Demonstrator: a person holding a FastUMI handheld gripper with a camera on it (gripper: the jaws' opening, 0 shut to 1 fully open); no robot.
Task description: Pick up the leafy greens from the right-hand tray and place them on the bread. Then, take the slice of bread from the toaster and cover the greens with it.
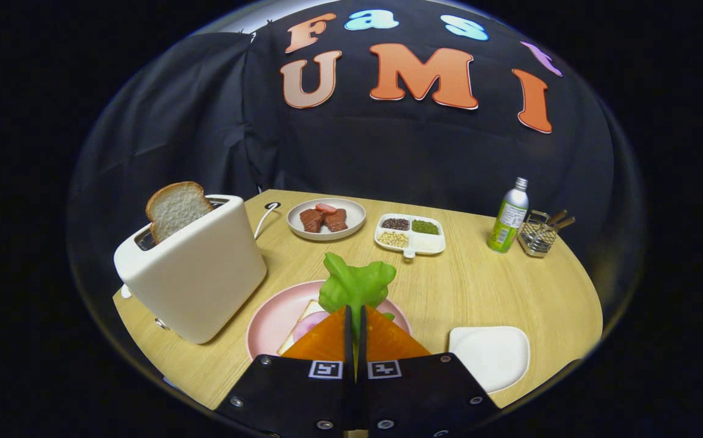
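Fingers (330, 340) hide most of the bread (304, 322).

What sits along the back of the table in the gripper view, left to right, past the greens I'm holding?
Toaster with bread slice → plate of meat → divided tray → bottle → wire basket. Gripper shut on leafy greens.

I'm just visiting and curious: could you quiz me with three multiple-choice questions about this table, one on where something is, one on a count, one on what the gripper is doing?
1. Where is the bottle?
A. beside the wire basket
B. on the pink plate
C. behind the toaster

2. How many bread slices stand in the toaster?
A. none
B. one
C. two

3. What are the gripper fingers doing?
A. spread wide, empty
B. gripping the bottle
C. closed on the leafy greens

Answers: 1 A, bottle and basket stand together. 2 B, a single bread slice sticks up. 3 C, greens stick up from between the fingers.
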